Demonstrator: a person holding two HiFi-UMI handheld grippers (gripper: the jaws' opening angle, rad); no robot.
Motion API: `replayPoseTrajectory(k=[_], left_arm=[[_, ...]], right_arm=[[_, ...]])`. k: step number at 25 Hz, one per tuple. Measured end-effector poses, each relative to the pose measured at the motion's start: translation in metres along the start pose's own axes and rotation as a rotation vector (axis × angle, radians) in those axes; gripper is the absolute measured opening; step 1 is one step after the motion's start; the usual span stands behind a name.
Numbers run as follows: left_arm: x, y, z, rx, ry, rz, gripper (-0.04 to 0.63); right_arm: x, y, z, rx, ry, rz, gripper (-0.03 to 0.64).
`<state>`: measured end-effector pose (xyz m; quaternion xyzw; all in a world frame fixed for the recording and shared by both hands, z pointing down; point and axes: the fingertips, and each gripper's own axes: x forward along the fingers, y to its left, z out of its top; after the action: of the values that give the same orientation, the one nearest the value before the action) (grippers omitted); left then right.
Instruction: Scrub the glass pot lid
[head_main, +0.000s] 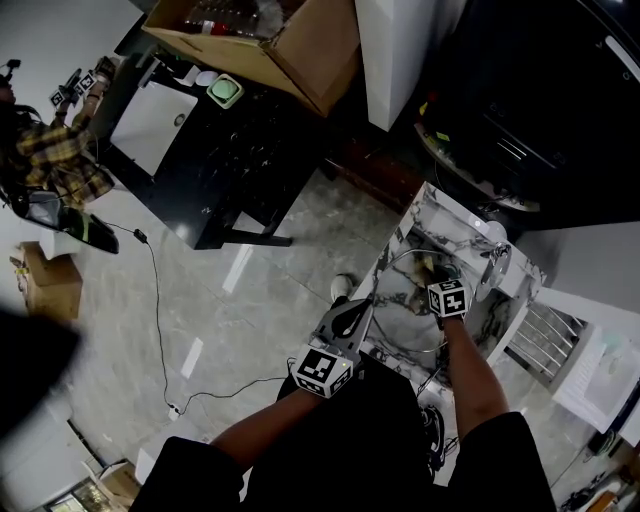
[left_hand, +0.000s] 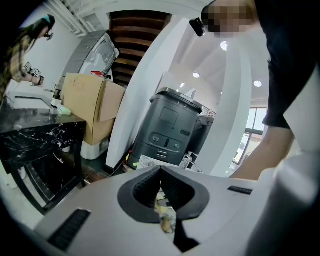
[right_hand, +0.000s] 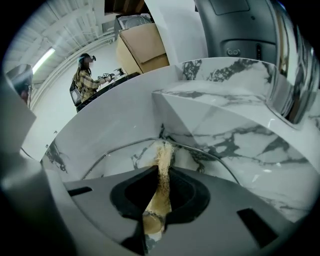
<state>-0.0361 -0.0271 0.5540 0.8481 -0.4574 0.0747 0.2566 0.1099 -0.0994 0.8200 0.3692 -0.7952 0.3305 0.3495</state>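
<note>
**Q:** Where was the glass pot lid (head_main: 402, 303) located?

**A:** It was laid flat in the marble sink (head_main: 415, 225), with its metal rim seen as a thin ring against the veined stone. In the right gripper view the glass pot lid (right_hand: 120, 156) was found just beyond the jaws, its rim arching across the sink floor.

**Q:** How was the right gripper (right_hand: 162, 170) set?

**A:** Its jaws were clamped on a tan fibrous scrubber (right_hand: 164, 157). The strip was pinched between the pads and extended past the tips. Its frayed end was carried to the far arc of the lid's rim and appeared to be pressed against it. In the head view the right gripper (head_main: 445, 280) was held over the lid's far right part.

**Q:** And the left gripper (left_hand: 160, 169)?

**A:** Its jaws were brought together at the tips. A small brownish scrap (left_hand: 167, 223) was seen in the gap behind them, but what it was could not be determined. In the head view the left gripper (head_main: 350, 318) was positioned at the lid's near left edge. Whether the rim was touched could not be established.
</note>
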Motion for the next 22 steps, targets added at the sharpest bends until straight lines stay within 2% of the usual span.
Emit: replayPoseTrajectory(k=[13, 22], left_arm=[[0.003, -0.021, -0.009, 0.01, 0.022, -0.043, 0.015], [0.002, -0.038, -0.014, 0.023, 0.019, -0.064, 0.015]], right_arm=[[-0.033, -0.036, -0.03, 0.09, -0.01, -0.108, 0.054], [-0.047, -0.041, -0.055, 0.144, -0.002, -0.119, 0.054]])
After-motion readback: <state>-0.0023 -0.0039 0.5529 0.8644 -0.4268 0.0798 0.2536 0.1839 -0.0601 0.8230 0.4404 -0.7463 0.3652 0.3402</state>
